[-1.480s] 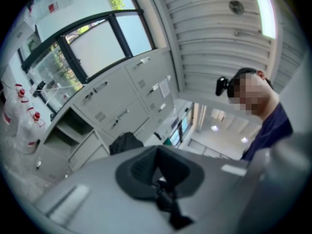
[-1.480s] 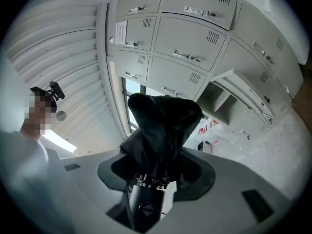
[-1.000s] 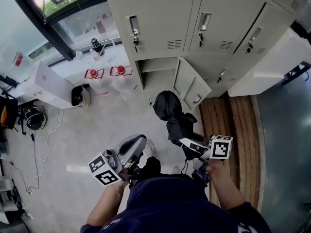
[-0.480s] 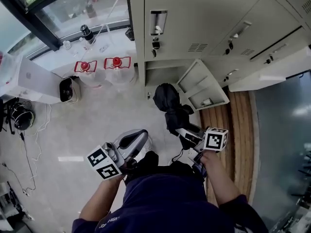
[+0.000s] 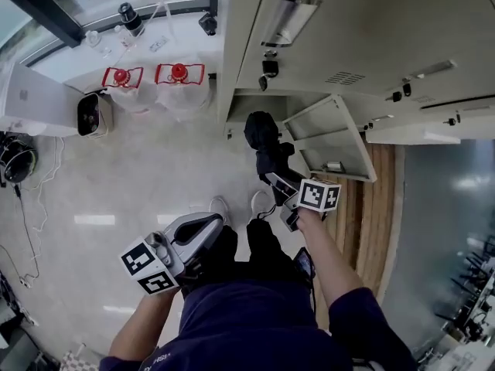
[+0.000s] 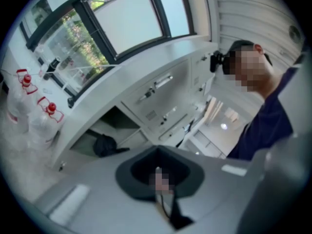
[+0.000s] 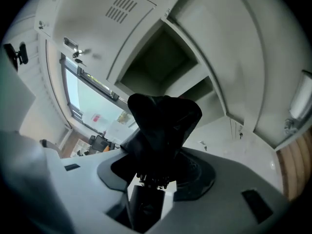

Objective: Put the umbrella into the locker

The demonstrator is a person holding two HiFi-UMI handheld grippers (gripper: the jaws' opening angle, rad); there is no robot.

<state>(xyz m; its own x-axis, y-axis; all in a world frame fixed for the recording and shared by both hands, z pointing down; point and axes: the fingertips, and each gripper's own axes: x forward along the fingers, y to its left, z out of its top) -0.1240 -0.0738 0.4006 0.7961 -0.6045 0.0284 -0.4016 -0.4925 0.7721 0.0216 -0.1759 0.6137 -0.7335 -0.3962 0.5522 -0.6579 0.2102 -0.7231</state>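
The black folded umbrella (image 5: 263,134) (image 7: 163,126) hangs just in front of the open bottom locker (image 5: 247,107) (image 7: 165,57). My right gripper (image 5: 280,182) (image 7: 156,179) is shut on its handle end and tilts down toward the opening. The locker door (image 5: 329,134) stands swung out to the right. Lower left, my left gripper (image 5: 203,230) (image 6: 158,172) is held close to my body with its jaws together and nothing in them. In the left gripper view the umbrella (image 6: 104,145) shows as a dark bundle at the locker mouth (image 6: 112,126).
Two clear water jugs with red caps (image 5: 120,79) (image 5: 178,74) stand left of the lockers beside a white box (image 5: 89,114). Cables (image 5: 23,207) trail on the floor at far left. A wooden strip (image 5: 379,207) runs along the right. Closed lockers (image 5: 371,37) fill the top.
I have come closer to the lockers. The right gripper has carried the umbrella forward and down toward the open compartment. The left gripper has sunk a little, toward the lower left.
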